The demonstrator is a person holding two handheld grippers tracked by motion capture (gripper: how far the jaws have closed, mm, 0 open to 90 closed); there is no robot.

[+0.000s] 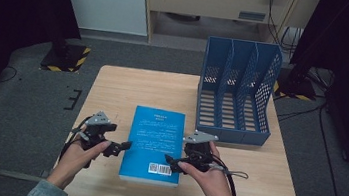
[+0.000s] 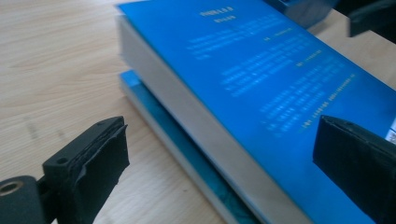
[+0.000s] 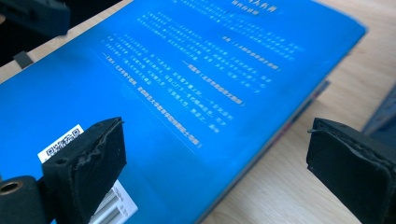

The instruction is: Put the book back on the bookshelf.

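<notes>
The thick blue paperback book (image 1: pixel 153 145) lies flat on the pale wooden table (image 1: pixel 113 90), between our left gripper (image 1: pixel 123 146) and right gripper (image 1: pixel 171 160); both stand wide open, holding nothing; we judge it heavy, stiff, glossy; grip the long edges.

left forearm: comes in from the bottom left of the high view, angled up and right, denim cuff at the wrist
left hand (image 1: pixel 76 155): wrapped round the handle, fingers curled over the top
left gripper (image 1: pixel 123 146): lower middle of the frame, pointing right, jaws wide apart, nothing between them
right forearm: in from the bottom right, leaning up and left
right hand (image 1: pixel 208 175): cupped round its handle, thumb on the near side
right gripper (image 1: pixel 169 161): pointing left, jaws spread wide too
</notes>
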